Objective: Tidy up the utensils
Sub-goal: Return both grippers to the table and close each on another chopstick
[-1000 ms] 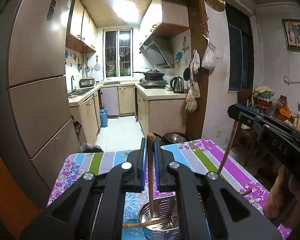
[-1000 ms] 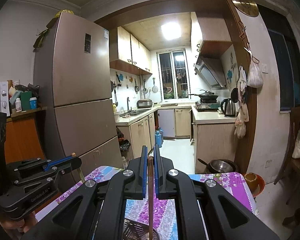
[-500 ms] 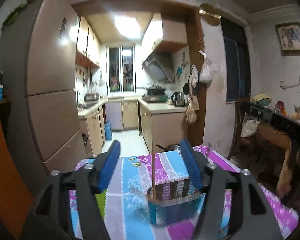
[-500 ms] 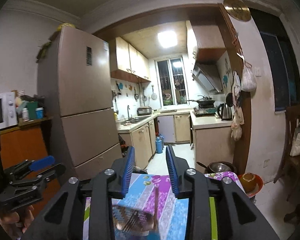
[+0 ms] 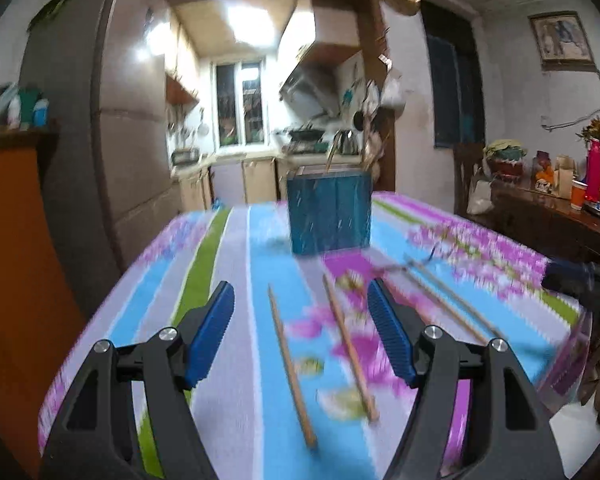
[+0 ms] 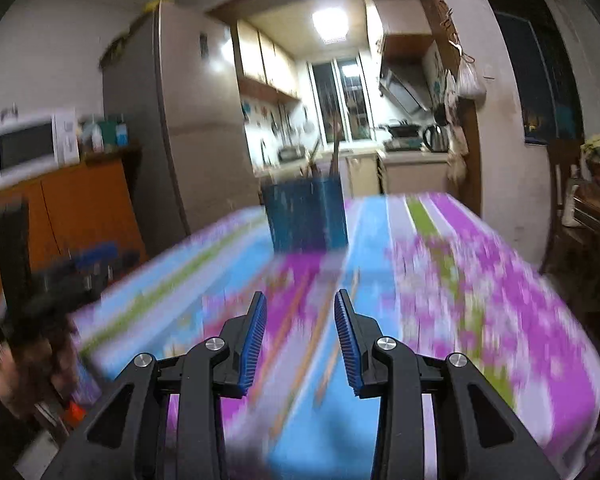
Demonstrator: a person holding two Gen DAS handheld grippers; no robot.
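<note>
On our left, the left gripper (image 5: 300, 332) hangs low over the striped floral tablecloth (image 5: 228, 264) with its jaws spread wide and nothing between them. Two wooden chopsticks lie on the cloth right in front of it: the left chopstick (image 5: 290, 368) and, just beside it, the right chopstick (image 5: 350, 344), both roughly lengthwise toward the blue utensil holder (image 5: 329, 214) standing farther back on the table. A few sticks already poke up from the holder. Farther right more chopsticks (image 5: 448, 300) lie apart on the cloth; the blur keeps us from counting them.

On our right, the right gripper (image 6: 300, 338) is also empty, its jaws parted but less widely, aimed at blurred streaks on the cloth that look like chopsticks (image 6: 320, 332).

We judge that we are between deliveries, reaching for the next loose utensil. The next move calls for settling each gripper over a single chopstick, lowering until the fingers straddle it, and closing squarely so the thin stick does not roll or pivot before we carry it to the holder.
</note>
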